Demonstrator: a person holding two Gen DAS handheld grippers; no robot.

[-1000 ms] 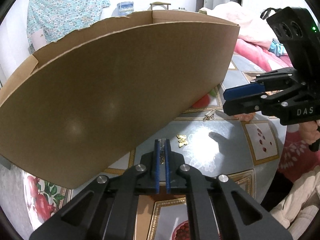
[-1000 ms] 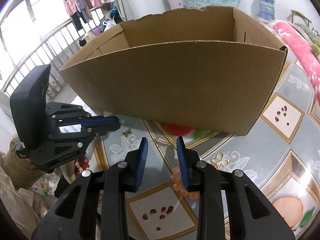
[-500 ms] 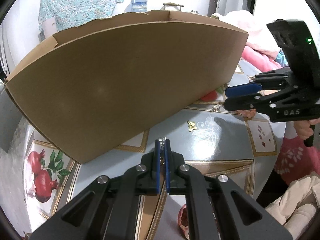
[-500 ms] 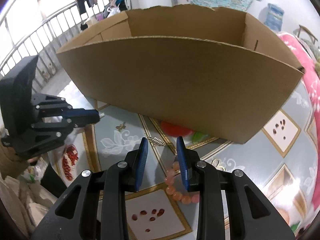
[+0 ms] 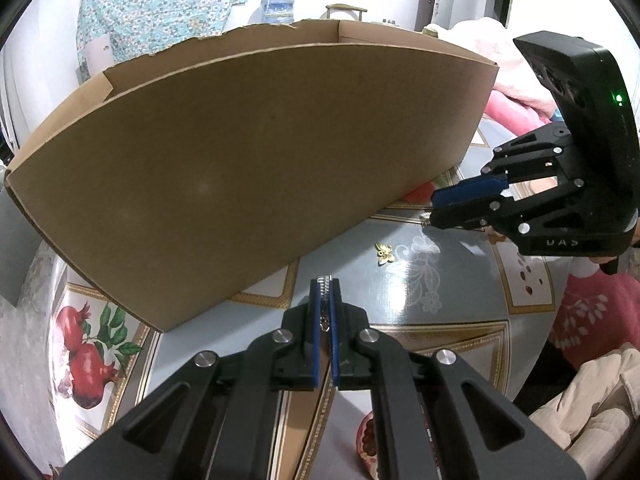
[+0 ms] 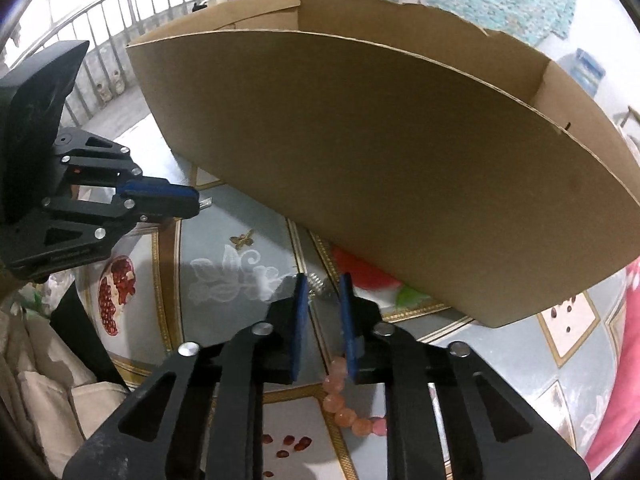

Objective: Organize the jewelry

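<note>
Left hand-held gripper (image 5: 325, 282) clamped on a small silver chain piece (image 5: 324, 280), which pokes out past the blue pads, held above the surface (image 5: 400, 304). Right hand-held gripper (image 6: 323, 282) has a visible gap between its pads and its jaws are closing; a silver coiled piece (image 6: 318, 283) lies on the surface at the tips, between them, not yet pressed. A pink bead bracelet (image 6: 344, 404) lies on the surface under the near part of the right gripper. A gold butterfly charm (image 5: 385, 251) sits loose on the surface between the two grippers, near the front wall of the cardboard box (image 5: 248, 168). The box stands open-topped at the far side of the surface; its inside is not visible. The oilcloth is patterned with pomegranates (image 5: 86, 364).
</note>
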